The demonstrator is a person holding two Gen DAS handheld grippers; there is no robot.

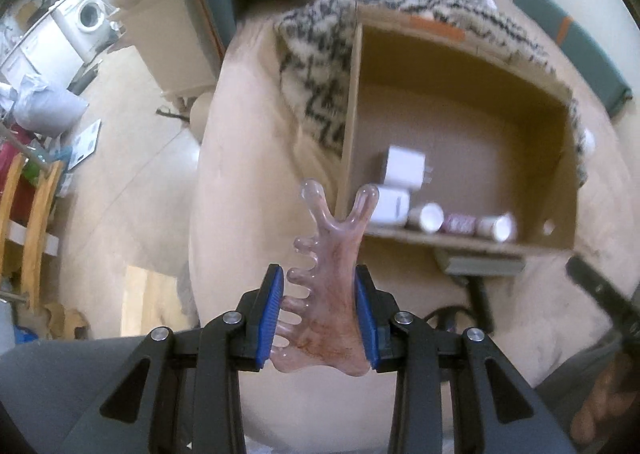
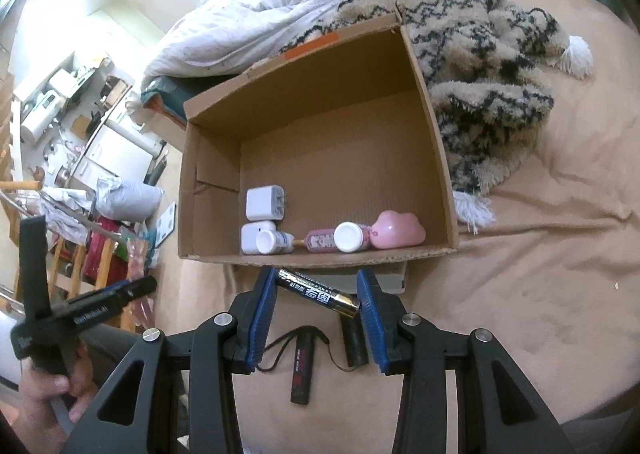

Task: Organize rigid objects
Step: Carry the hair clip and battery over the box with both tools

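Pink comb (image 1: 328,294), battery (image 2: 318,288), both tool-clamped.

- Left gripper (image 1: 320,314): matte black linkage arms with triangular cut-outs, silver round screws at each pivot, ribbed blue pads (image 1: 273,314) lining the fingers.
- Right gripper (image 2: 318,308): same build, black arms, four silver screws, blue ribbed pads (image 2: 262,318).
- In the right wrist view, the left gripper's black body carries white lettering, too blurred to read.
- A bare-skinned hand (image 2: 44,406) wraps its handle.
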